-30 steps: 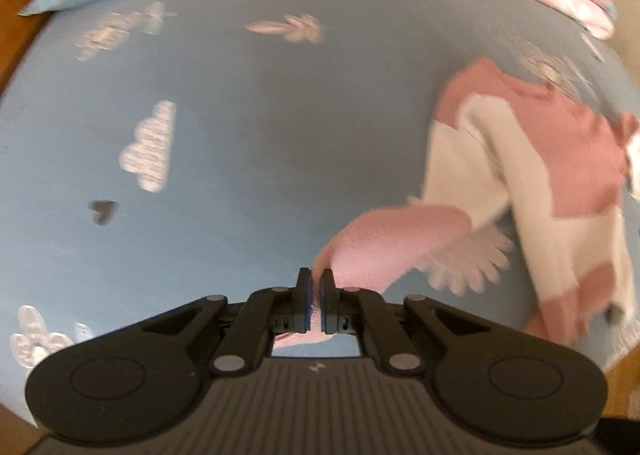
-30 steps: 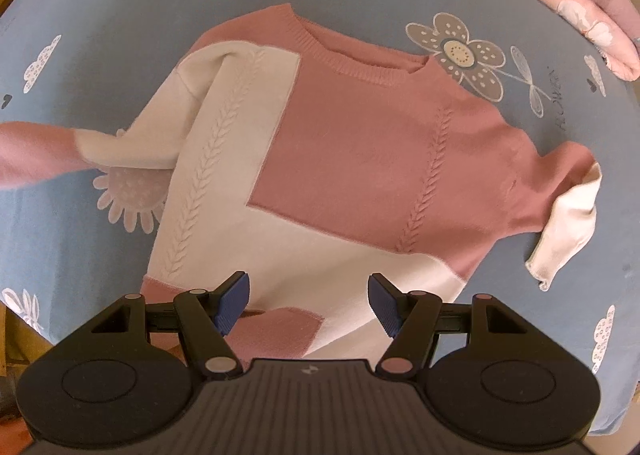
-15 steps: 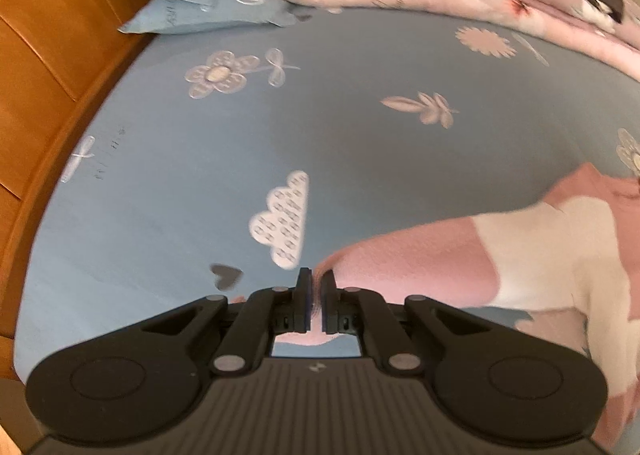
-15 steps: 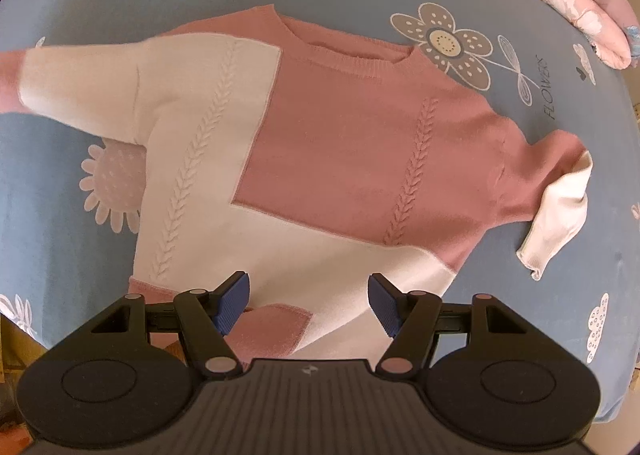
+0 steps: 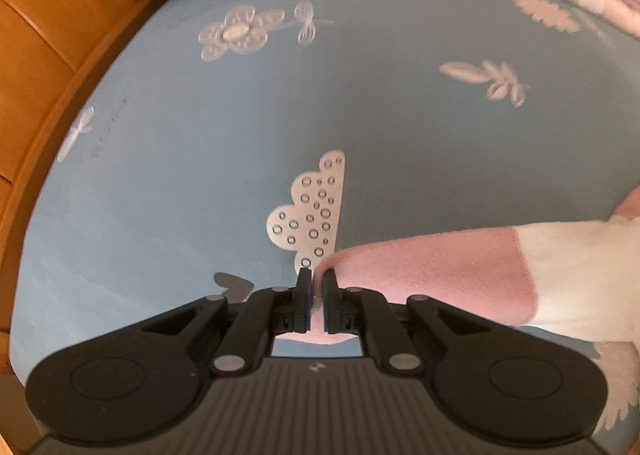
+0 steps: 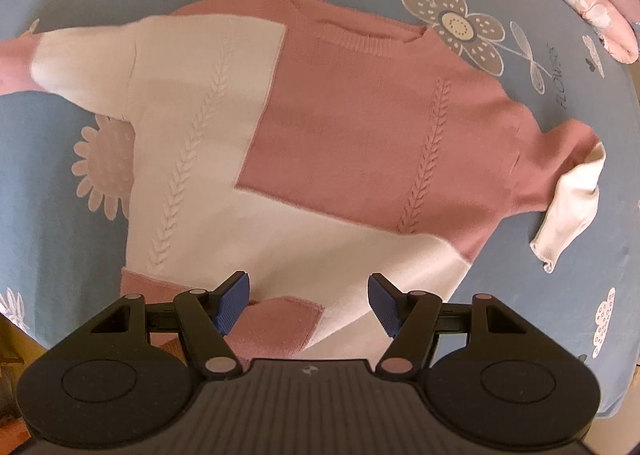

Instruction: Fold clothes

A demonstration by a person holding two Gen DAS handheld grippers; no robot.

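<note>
The pink-and-cream cable-knit sweater (image 6: 304, 143) lies face up mid-bed on the blue flower-print sheet (image 5: 400, 143); your left gripper (image 5: 316, 295), clamped on its pink cuff (image 5: 400, 275), has drawn that sleeve straight toward the bed's wooden side; your right gripper (image 6: 308, 303) hangs agape above the hem; the sleeve looks ready to fold inward.

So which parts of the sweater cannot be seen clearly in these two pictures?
- Sweater hem: right wrist view, hidden behind the right tongs.
- Sleeve cuff: left wrist view, its tip hidden between the shut left tongs.
- Same cuff: right wrist view, cut off by the left edge, blurred.
</note>
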